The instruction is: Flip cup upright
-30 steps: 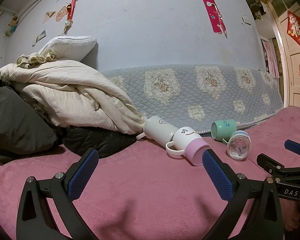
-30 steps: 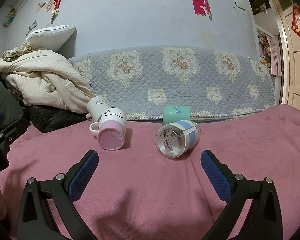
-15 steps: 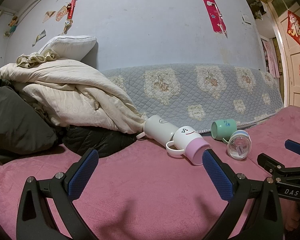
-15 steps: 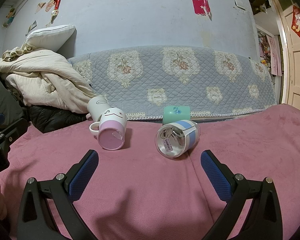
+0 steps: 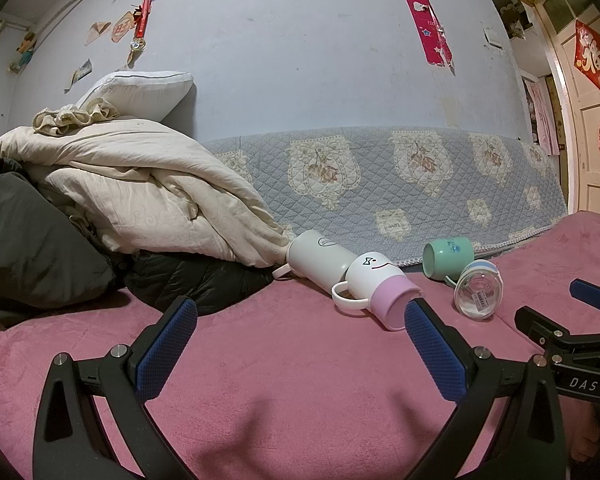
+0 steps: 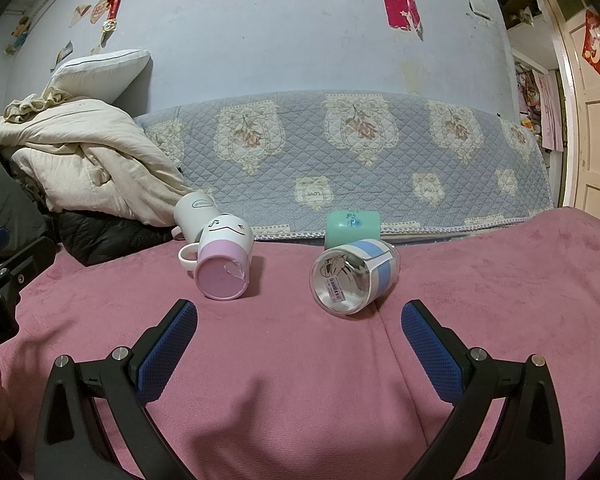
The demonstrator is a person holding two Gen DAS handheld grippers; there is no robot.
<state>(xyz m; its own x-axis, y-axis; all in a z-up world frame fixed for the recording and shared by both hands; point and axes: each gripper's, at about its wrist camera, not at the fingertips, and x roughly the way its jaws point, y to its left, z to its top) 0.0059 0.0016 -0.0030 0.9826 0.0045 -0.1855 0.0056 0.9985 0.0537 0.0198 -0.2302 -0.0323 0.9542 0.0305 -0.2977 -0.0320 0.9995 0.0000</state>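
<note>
A bed (image 6: 480, 304) covered in a pink plush blanket is backed by a quilted blue floral cover (image 6: 340, 148) against a pale wall, with cream bedding (image 5: 140, 184) heaped at the left. Four cups are seen lying on their sides near the far edge: a white and pink mug (image 6: 224, 256) with its base turned toward the right wrist camera, a plain white mug (image 6: 194, 212) touching it from behind, a clear cup with a blue band (image 6: 352, 276), and a green cup (image 6: 352, 224) just behind that. The left hand-held gripper (image 5: 300, 340) and the right hand-held gripper (image 6: 300, 340) are both held wide open and empty, short of the cups. Which cup is meant cannot be told; the clear cup lies nearest the right gripper's line. A good grasp would likely be taken across the cup's body near its middle, with the fingers closed on the curved sides, so that it can be rotated until its base meets the blanket. Because the plush surface is soft and uneven, the cup should probably be set down squarely before release, or it may tip again.
</note>
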